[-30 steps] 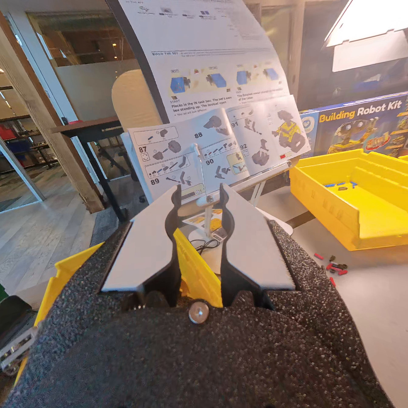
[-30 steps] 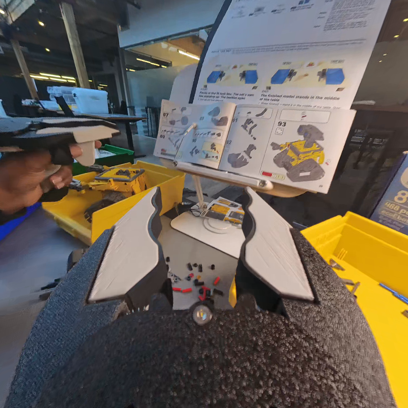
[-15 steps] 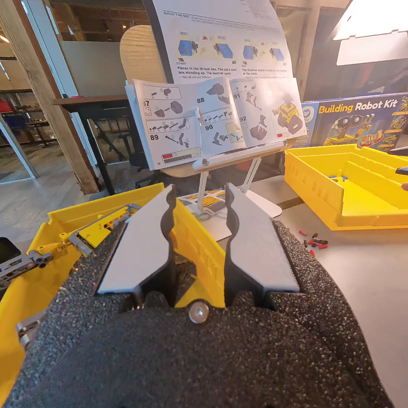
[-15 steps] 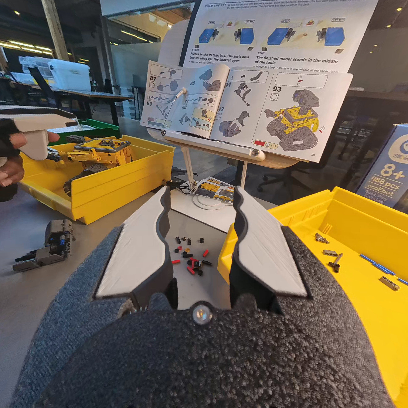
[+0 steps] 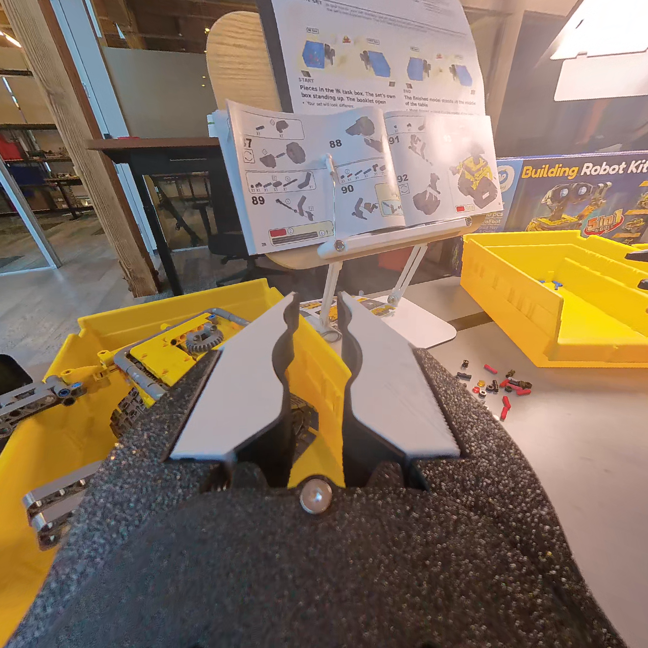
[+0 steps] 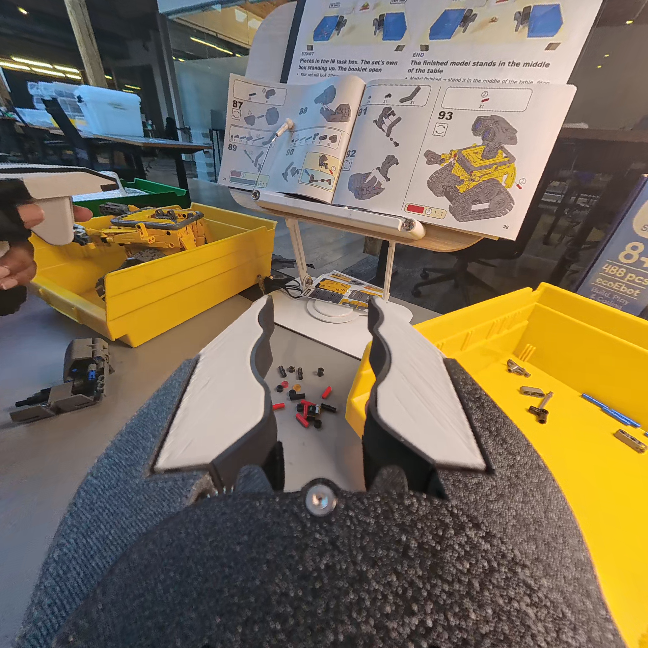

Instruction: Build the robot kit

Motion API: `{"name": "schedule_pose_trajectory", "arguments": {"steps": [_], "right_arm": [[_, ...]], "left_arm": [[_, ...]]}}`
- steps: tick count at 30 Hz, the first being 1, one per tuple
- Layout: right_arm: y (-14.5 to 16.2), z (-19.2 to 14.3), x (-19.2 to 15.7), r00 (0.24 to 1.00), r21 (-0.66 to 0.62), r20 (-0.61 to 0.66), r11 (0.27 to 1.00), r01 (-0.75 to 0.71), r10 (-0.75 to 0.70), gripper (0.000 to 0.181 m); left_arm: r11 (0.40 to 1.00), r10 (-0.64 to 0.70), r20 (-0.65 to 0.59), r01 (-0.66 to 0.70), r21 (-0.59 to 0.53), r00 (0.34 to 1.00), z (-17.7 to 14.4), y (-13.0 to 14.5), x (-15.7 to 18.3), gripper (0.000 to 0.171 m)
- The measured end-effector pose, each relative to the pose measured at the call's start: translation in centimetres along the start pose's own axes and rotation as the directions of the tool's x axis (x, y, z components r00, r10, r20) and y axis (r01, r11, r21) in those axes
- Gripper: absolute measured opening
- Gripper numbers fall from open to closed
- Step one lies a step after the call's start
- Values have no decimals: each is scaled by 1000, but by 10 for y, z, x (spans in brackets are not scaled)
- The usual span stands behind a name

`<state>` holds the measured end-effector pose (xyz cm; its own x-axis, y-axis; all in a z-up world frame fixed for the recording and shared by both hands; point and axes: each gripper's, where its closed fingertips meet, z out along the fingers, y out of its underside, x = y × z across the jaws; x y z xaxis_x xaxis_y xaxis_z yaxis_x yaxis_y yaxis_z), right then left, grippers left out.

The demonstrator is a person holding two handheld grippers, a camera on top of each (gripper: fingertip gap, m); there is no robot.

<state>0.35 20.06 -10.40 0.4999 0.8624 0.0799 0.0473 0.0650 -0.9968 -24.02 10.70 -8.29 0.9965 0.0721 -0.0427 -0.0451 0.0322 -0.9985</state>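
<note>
Left wrist view: the left gripper [image 5: 317, 310], fingers parted and empty, hangs over the left yellow bin [image 5: 105, 322] holding a yellow brick robot model [image 5: 164, 354]. Behind the bin stands a printed instruction booklet [image 5: 350, 175] and a lettered kit box [image 5: 575, 196].

Right wrist view: the right gripper [image 6: 321, 308], wide open and empty, hovers above loose red and black pins [image 6: 305, 399], just left of the right yellow bin [image 6: 526, 326].

The left claw [image 5: 317, 328] hides much of the yellow model [image 5: 164, 354] in its bin. At the right edge, the kit box [image 5: 578, 196] is cut off.
</note>
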Motion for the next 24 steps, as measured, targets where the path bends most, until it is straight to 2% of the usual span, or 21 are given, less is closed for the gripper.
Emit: {"name": "schedule_pose_trajectory", "arguments": {"steps": [4, 19, 24], "right_arm": [[1, 0, 0, 1000, 6, 2, 1000, -4, 4, 51], [7, 3, -5, 1000, 3, 25, 1000, 2, -2, 51], [15, 5, -10, 999, -23, 44, 1000, 8, -7, 50]], "left_arm": [[1000, 2, 9, -2, -1, 1000, 0, 0, -3, 0], [998, 62, 84, -63, 2, 994, 2, 5, -14, 0], [999, 36, 72, -36, -7, 997, 3, 8, -14, 0]]}}
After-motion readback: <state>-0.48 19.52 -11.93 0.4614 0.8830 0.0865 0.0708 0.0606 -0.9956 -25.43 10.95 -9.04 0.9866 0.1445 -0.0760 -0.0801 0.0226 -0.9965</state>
